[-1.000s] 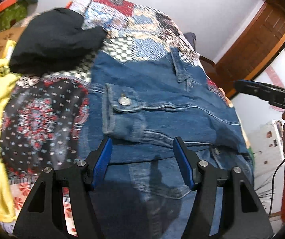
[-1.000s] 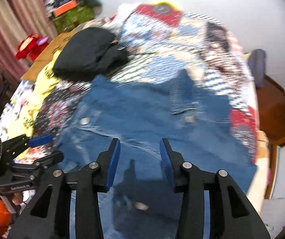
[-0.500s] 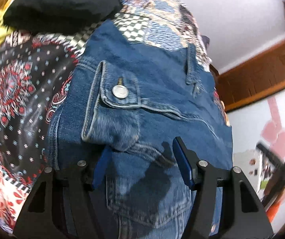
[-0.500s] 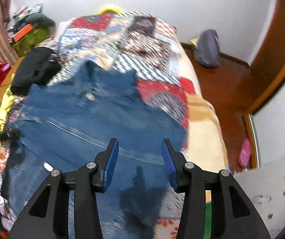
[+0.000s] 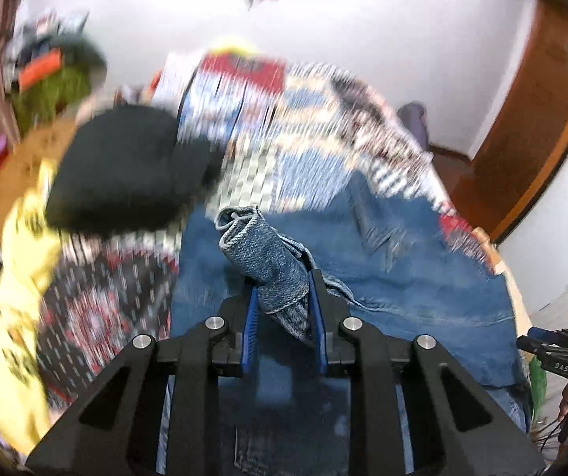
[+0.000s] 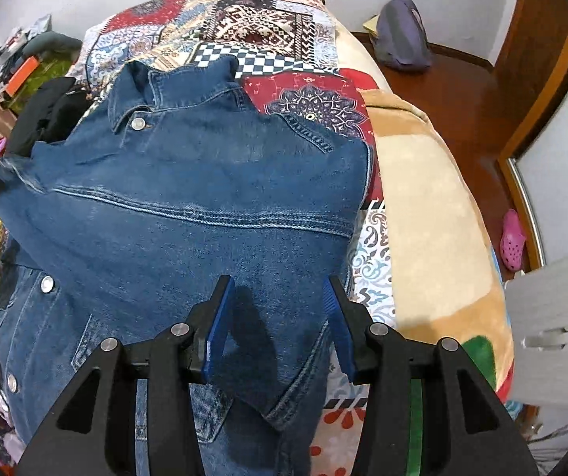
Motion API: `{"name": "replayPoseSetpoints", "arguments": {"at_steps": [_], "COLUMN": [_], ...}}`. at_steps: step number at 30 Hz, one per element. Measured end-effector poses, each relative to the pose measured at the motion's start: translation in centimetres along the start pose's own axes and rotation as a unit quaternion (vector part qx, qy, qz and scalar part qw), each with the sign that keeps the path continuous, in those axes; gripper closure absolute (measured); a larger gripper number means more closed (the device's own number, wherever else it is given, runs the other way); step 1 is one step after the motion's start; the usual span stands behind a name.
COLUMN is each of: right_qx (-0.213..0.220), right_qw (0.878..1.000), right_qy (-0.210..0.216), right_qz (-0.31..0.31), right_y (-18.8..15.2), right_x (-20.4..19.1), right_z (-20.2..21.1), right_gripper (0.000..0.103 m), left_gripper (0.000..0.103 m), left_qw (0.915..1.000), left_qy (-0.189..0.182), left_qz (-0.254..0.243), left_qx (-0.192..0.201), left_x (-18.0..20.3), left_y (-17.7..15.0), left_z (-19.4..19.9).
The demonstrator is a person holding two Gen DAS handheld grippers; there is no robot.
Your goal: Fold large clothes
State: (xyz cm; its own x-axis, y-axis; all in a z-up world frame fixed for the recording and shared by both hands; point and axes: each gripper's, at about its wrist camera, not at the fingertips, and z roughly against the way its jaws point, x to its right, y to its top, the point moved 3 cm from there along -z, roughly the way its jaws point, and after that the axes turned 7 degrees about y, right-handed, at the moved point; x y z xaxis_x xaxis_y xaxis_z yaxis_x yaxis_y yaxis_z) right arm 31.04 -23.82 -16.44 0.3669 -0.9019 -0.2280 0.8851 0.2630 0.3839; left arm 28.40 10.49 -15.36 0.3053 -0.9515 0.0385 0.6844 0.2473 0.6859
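Observation:
A blue denim jacket [image 6: 188, 206] lies spread on a patchwork bedspread [image 6: 315, 103], collar at the far end. My left gripper [image 5: 282, 313] is shut on a bunched cuff of the denim jacket [image 5: 268, 261] and holds it lifted above the rest of the jacket [image 5: 422, 289]. My right gripper [image 6: 280, 325] is open and empty, low over the jacket's near right part, blue pads [image 6: 214, 333] on either side of a denim fold. The right gripper also shows at the right edge of the left wrist view [image 5: 553, 351].
A black garment [image 5: 125, 170] and a yellow garment [image 5: 22, 246] lie at the bed's left. A beige blanket [image 6: 430, 214] covers the bed's right side. A purple bag [image 6: 400, 35] and pink shoe [image 6: 513, 240] sit on the wooden floor beyond.
My left gripper closed on the denim cuff and lifted it, the view swinging up. My right gripper moved right and down over the jacket, staying open.

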Motion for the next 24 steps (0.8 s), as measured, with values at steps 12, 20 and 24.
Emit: {"name": "replayPoseSetpoints", "arguments": {"at_steps": [12,20,24], "right_qx": [0.020,0.024,0.035], "right_qw": [0.999,0.997,0.997], "right_qy": [0.012,0.016,-0.017], "right_qz": [-0.031,-0.068,-0.065], "right_y": [-0.2,-1.7,-1.5], "right_x": [-0.5,0.3,0.5], "right_z": [-1.5,-2.1,-1.6], "right_gripper": [0.044,0.044,0.044], "left_gripper": [0.078,0.042,0.040], "left_qw": [0.9961,0.9887,0.9856], "left_qy": [0.052,0.076,0.057], "left_qz": [-0.064,-0.075,-0.072], "left_qx": [-0.030,-0.105,-0.142], "left_x": [-1.7,-4.3,-5.9], "left_y": [-1.8,-6.4,-6.6], "left_z": [-2.1,-4.7,-5.0]}}
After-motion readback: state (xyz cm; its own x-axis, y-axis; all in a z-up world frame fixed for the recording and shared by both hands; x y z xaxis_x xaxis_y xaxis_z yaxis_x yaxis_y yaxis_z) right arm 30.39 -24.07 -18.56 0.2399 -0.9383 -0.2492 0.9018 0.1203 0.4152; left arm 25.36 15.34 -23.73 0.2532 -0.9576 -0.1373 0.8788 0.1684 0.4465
